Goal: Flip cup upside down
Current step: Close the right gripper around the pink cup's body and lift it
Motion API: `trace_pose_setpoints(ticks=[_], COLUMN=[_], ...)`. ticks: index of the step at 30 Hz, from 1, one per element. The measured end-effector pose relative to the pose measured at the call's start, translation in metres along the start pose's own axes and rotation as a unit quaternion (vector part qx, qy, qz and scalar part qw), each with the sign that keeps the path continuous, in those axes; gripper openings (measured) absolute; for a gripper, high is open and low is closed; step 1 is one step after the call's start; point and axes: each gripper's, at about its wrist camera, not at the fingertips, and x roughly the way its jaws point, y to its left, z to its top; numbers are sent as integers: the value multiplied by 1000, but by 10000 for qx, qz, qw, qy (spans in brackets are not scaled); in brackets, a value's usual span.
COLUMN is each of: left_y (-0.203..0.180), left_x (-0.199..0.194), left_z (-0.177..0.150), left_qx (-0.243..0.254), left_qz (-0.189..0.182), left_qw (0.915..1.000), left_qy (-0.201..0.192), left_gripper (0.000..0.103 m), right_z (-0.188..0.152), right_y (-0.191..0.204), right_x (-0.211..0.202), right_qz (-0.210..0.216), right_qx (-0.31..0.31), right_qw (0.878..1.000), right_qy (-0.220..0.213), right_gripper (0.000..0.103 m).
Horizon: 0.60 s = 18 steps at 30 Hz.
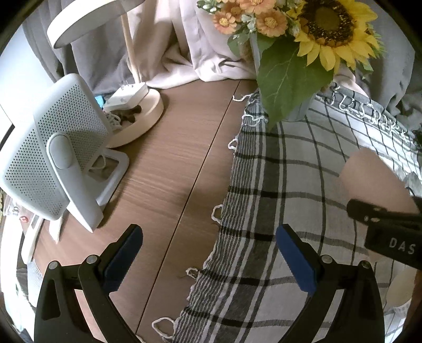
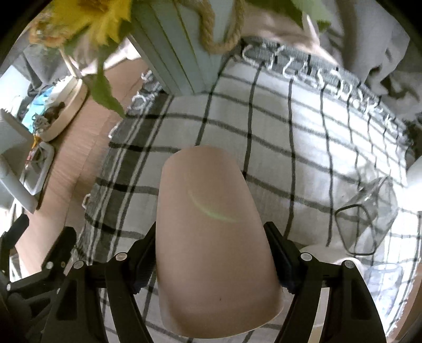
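Observation:
A pale pink cup [image 2: 211,237] is held between the fingers of my right gripper [image 2: 211,248], which is shut on its sides. The cup points away from the camera, its narrow closed base far and its wide rim near, above the checked cloth [image 2: 290,147]. In the left wrist view the same cup [image 1: 369,179] shows at the right edge with a black finger of the right gripper [image 1: 382,219] on it. My left gripper [image 1: 208,248] is open and empty, over the edge of the cloth [image 1: 263,184] and the wooden table [image 1: 168,163].
A flower pot with a sunflower [image 1: 327,23] stands at the back of the cloth. A white perforated device [image 1: 47,158] and a lamp base with small items [image 1: 137,113] stand at the left. A clear glass [image 2: 366,216] lies on the cloth at the right.

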Motion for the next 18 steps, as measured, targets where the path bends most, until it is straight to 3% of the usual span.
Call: trace_pose_setpoints(ticks=[10, 18], left_y=[18, 18], left_x=[-34, -64], left_z=[-4, -22], left_qx=[-57, 307], left_qz=[-181, -357], left_qw=[9993, 9975], left_qy=[-317, -530], left_gripper=[103, 103], right_z=[-15, -60], right_y=[19, 15], right_x=[-52, -76], right_qz=[-58, 41], right_qx=[227, 854], right_qw=[9973, 9926], right_qy=[-695, -863], right_gripper=[75, 75])
